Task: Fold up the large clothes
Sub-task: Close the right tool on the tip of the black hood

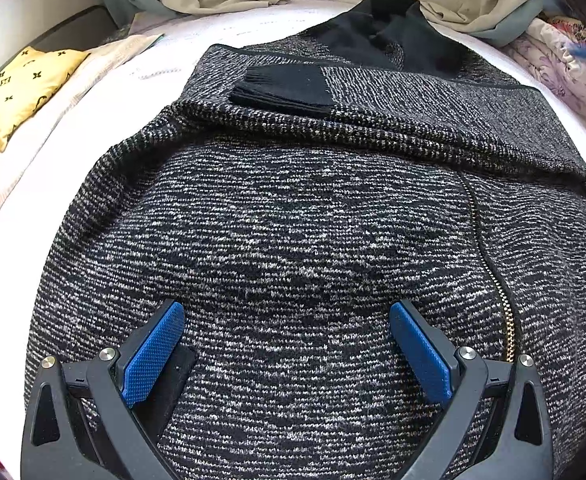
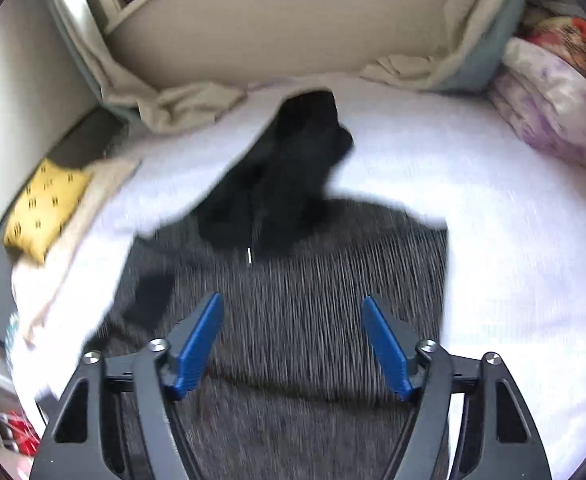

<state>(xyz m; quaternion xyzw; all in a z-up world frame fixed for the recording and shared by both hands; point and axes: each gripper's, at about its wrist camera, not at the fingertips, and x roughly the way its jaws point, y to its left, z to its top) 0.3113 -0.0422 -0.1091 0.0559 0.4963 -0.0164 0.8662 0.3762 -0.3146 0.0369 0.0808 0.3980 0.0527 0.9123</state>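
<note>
Left claw point(image 1: 287, 344): wide open, holding nothing. It hangs low over the front of the jacket point(image 1: 293, 240), with its blue pads point(image 1: 153, 356) spread apart.
Right claw point(image 2: 293, 344): also wide open and empty. It is higher up, over the bottom half of the jacket. This picture is blurry.
Jacket: a big grey speckled one, lying flat on the white bed point(image 2: 493, 260). The black hood point(image 2: 297, 152) points to the far end.
Sleeve point(image 1: 373, 120): already folded across the chest, with its black cuff point(image 1: 285, 88) on top.
Zipper point(image 1: 493, 272): runs down the front, just to the right of the left claw.
Step now: I think it is time to fold the bottom half up to the hood.
How to do it well: grab the near edge of the jacket with both claws, one at each corner. Pinch all the layers, not just the top one. Lift both sides together and lay them down gently, so the sleeve stays tucked in.
Watch out: thick cloth can slip out or bunch up.
Nearby: a yellow pillow point(image 1: 25, 92) sits at the left, well apart from the jacket.
</note>
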